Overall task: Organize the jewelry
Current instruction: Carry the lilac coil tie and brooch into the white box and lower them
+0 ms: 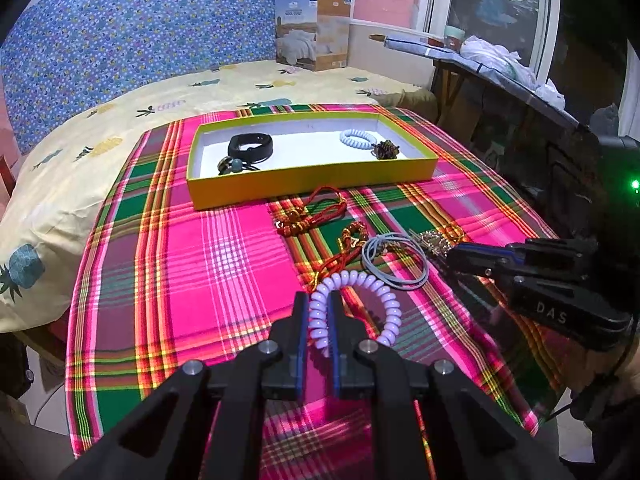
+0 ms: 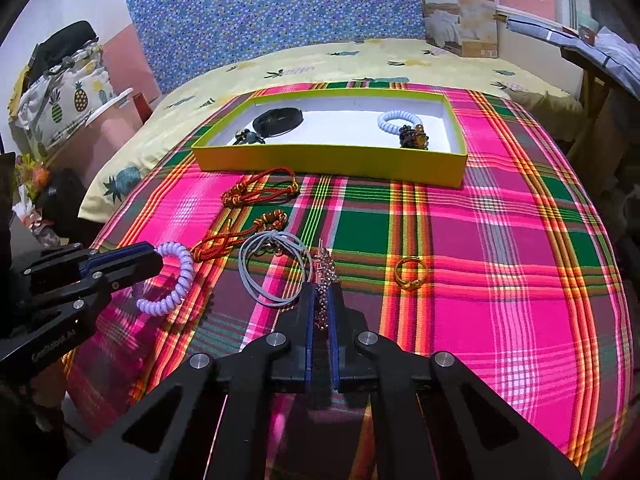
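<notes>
The left claw [image 1: 319,308] is gripping the lilac spiral bracelet [image 1: 360,304] just above the plaid desk [image 1: 180,260]; the right claw [image 2: 321,300] is pinching the beaded piece [image 2: 325,280], near the yellow box [image 2: 328,160].

Bright indoor light floods the plaid cloth [image 1: 192,264] ahead of both sets of jaws, its pinks glaring almost neon. A lamp reflection flares in the window [image 1: 500,8] far off beyond the jaws, right of them. Soft shadows pool beneath the jaws, fisheye bending curves everything toward dark vignetted corners, and fine detail looks slightly smeared.
</notes>
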